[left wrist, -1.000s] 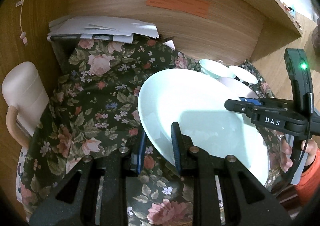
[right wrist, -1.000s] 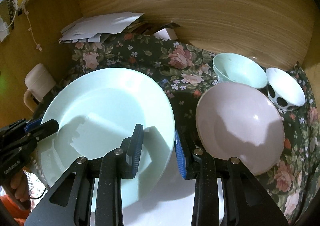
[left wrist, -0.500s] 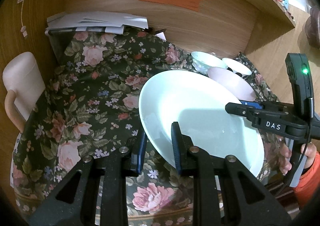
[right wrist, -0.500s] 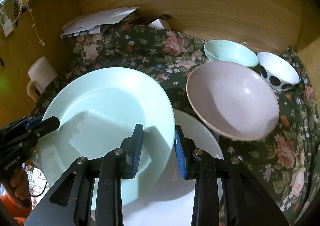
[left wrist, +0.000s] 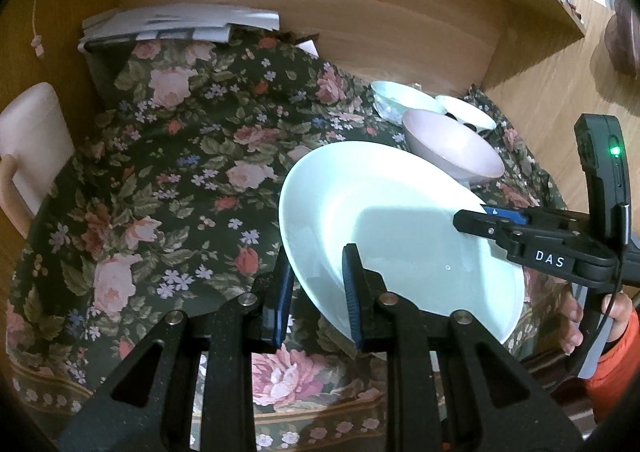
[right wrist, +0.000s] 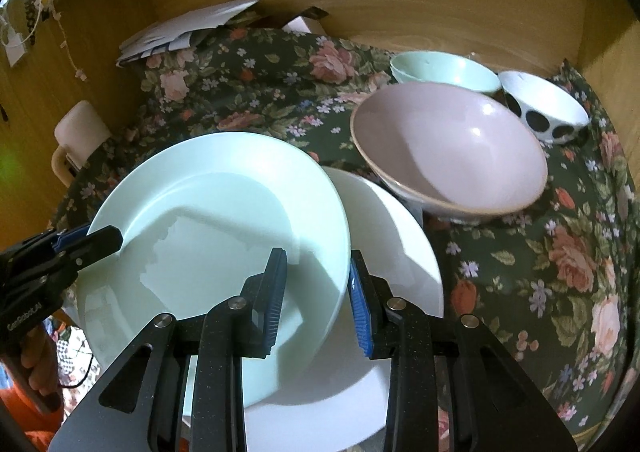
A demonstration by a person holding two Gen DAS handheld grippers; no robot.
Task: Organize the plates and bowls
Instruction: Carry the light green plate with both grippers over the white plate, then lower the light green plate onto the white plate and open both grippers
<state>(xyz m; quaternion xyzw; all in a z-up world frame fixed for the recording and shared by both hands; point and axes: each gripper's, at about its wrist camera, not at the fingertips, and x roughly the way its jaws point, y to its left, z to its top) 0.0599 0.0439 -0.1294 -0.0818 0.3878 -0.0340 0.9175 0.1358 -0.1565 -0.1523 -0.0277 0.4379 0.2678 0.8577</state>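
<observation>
Right wrist view: the right gripper [right wrist: 318,288], jaws nearly closed, pinches the mint plate's [right wrist: 208,228] rim at lower centre; the left gripper [right wrist: 100,242] clamps the opposite rim. Beneath lies a white plate [right wrist: 400,252], a pink bowl [right wrist: 448,147] upper right. Stacking step; next, lower evenly and release.

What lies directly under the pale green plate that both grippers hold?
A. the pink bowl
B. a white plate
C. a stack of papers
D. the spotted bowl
B: in the right wrist view the round white plate shows from beneath the pale green round plate, on its right side.
</observation>
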